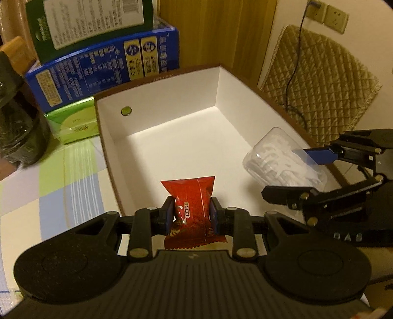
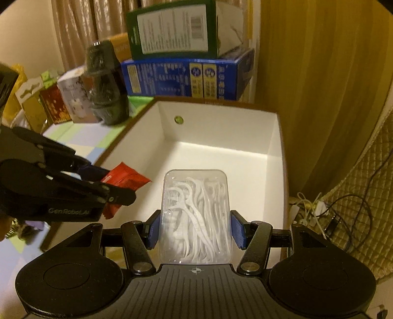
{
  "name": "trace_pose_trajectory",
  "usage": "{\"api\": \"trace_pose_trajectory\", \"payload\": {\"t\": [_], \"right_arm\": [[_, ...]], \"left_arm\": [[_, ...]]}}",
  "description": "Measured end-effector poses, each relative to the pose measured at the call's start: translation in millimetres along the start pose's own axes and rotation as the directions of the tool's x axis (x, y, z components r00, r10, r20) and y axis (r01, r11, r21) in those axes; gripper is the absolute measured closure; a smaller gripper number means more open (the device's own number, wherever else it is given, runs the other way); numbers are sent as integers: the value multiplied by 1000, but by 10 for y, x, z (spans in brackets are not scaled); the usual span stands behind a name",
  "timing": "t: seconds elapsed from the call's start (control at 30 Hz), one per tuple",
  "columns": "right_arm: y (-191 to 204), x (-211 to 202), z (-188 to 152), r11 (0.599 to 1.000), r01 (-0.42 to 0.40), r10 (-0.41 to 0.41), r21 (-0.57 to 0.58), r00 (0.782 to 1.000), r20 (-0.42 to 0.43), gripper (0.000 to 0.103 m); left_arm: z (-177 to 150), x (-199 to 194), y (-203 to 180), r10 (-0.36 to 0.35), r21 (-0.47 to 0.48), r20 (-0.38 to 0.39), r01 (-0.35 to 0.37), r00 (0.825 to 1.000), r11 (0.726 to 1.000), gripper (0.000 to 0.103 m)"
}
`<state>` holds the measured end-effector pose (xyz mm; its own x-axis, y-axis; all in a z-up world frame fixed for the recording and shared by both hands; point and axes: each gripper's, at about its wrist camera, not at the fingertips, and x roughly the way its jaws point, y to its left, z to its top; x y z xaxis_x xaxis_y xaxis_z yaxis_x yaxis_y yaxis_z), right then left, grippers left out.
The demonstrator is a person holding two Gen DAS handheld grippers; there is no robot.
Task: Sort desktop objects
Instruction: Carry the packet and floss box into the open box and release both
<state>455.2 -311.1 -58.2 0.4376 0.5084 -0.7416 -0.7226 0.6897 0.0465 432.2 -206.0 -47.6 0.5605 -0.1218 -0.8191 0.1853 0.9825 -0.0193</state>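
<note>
left gripper (image 1: 191,216): pinching red snack packet (image 1: 190,208), held over near edge of white box (image 1: 157,98) for drop-in
right gripper (image 2: 196,228): clamped on clear floss-pick case (image 2: 196,216), also above box interior, ready to release
box: nothing inside yet

A red snack packet (image 1: 190,211) is held upright over the near edge of the open white box (image 1: 157,108). A clear case of white floss picks (image 2: 196,216) hangs tilted at its right side.

Dim warm room: wood-panel wall (image 2: 319,86), beige curtains (image 2: 81,27), quilted chair back (image 1: 316,81), wall sockets (image 1: 326,14).
</note>
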Motion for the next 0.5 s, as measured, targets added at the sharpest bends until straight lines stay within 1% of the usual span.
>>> {"api": "trace_pose_trajectory", "payload": {"t": [0.07, 0.2, 0.37, 0.5], "right_arm": [[-31, 108, 0, 1000, 9, -9, -6, 1000, -26, 48], [-118, 252, 8, 1000, 25, -24, 7, 998, -58, 48], [-173, 300, 56, 1000, 27, -27, -8, 998, -62, 48], [-174, 336, 90, 999, 30, -31, -30, 997, -63, 48]], "left_arm": [[46, 118, 4, -3, 5, -17, 3, 1000, 1000, 78], [104, 311, -42, 19, 47, -46, -17, 999, 999, 78], [122, 508, -74, 38, 82, -85, -31, 996, 996, 78], [124, 599, -66, 38, 86, -103, -29, 994, 996, 77]]}}
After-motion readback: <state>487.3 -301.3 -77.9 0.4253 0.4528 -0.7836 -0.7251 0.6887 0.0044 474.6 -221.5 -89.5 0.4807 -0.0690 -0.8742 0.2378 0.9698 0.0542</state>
